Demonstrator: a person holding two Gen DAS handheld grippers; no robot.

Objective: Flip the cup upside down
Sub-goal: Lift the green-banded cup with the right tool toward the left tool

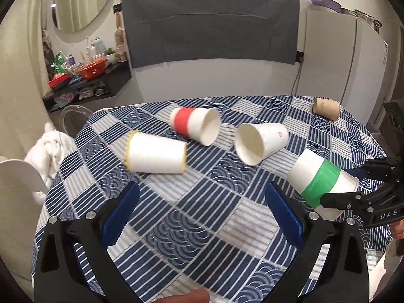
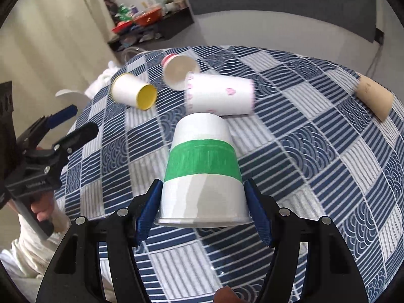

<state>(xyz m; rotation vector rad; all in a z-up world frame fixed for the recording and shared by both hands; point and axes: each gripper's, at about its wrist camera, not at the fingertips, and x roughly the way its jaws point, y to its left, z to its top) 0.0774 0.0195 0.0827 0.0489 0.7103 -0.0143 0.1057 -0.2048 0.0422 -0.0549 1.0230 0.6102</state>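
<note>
Right gripper [image 2: 203, 202] is clamped on a white green-banded cup [image 2: 203, 174], held base-forward above the patterned tablecloth [image 2: 315, 151]; four other cups (all empty) are tipped over; left gripper [image 1: 202, 214] is spread wide.

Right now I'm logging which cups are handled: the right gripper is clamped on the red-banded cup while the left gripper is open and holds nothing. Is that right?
Not quite. The right gripper is clamped on the green-banded cup, as the right wrist view shows. The red-banded cup lies on its side on the tablecloth, untouched. The rest stands: the left gripper is open and holds nothing.
</note>
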